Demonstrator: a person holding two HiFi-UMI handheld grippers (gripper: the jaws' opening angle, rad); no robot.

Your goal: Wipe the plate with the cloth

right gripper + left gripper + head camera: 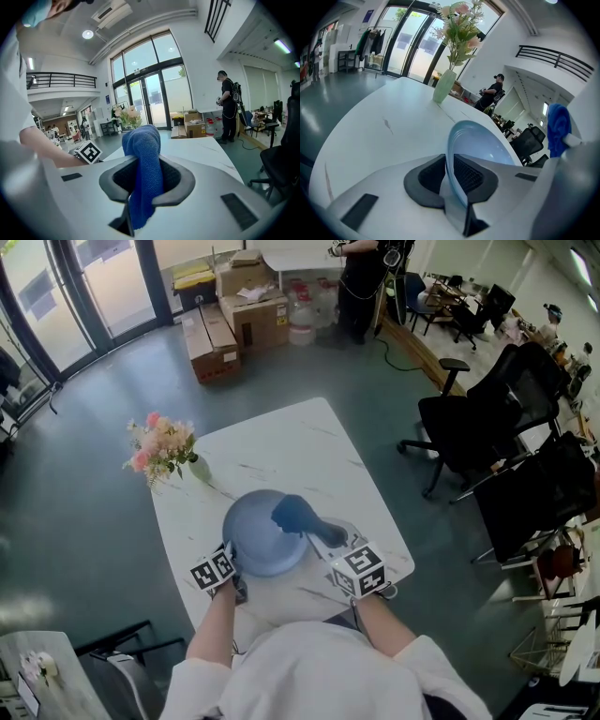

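Left hand-held gripper [231, 561] pinches plate [258, 542] at the rim nearest it, jaws nearly shut. Right hand-held gripper [317, 527] clamps cloth [294, 513], bunched beyond its tips over plate; plate's face lies just left of it. Contact unclear.

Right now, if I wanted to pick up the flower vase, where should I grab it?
Grab the vase by its slim green body, coming in level from the side. It stands upright on the table, and the flowers spread wide on top, so reaching down from above would likely crush them.
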